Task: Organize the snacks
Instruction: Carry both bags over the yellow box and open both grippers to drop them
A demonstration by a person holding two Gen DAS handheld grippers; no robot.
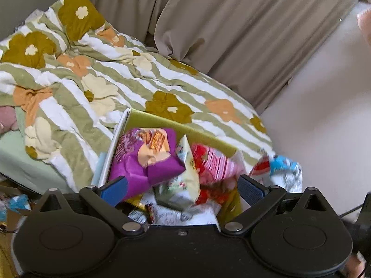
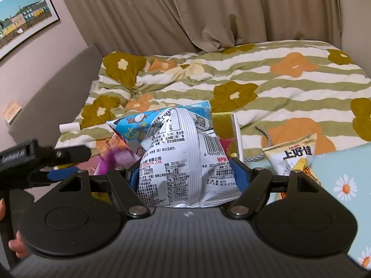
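In the left wrist view the flowered quilt fills the upper left, its edge falling off toward the lower left. At lower centre stands the yellow-green box, its white left wall upright and its far rim just beside the quilt. Inside it lie a purple snack bag, then a pale bag and a red-and-pink bag. The left gripper hangs over the box with its jaws spread wide, gripping nothing. To the right, bare pale wall leaves open room.

In the right wrist view the left gripper's black body juts in at the left edge. At centre the right gripper clasps a white-and-blue snack bag, above the box. Right of it a yellow snack bag lies on the bed beside a daisy-print cushion.
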